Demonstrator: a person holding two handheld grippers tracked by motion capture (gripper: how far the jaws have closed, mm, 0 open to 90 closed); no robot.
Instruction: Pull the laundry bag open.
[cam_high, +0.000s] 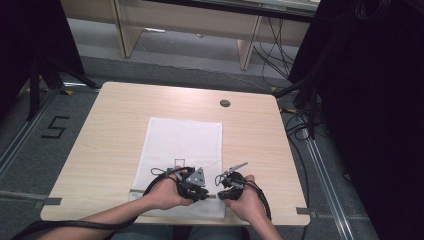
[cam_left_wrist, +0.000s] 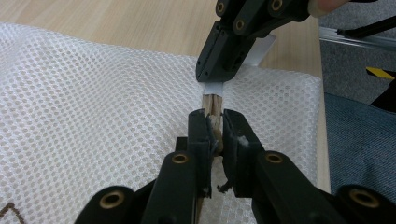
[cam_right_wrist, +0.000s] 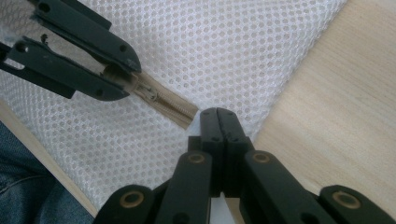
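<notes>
A white mesh bag (cam_high: 182, 145) lies flat on the wooden table (cam_high: 115, 130), its beige zipper (cam_right_wrist: 168, 102) along the near edge. My left gripper (cam_high: 204, 194) is shut on the zipper pull (cam_left_wrist: 215, 128); in the right gripper view its jaws pinch the pull just behind the slider (cam_right_wrist: 149, 92). My right gripper (cam_high: 222, 195) faces it from the right, jaws shut on a white tab (cam_left_wrist: 214, 87) at the zipper's end. The two gripper tips are a short stretch of zipper apart.
The table's near edge (cam_right_wrist: 42, 156) runs close behind the bag, with the person's jeans (cam_right_wrist: 18, 186) below it. A round cable hole (cam_high: 225, 103) sits at the table's back. Cables (cam_high: 300, 125) and dark curtains stand to the right; a "5" mark (cam_high: 54, 127) is on the floor at left.
</notes>
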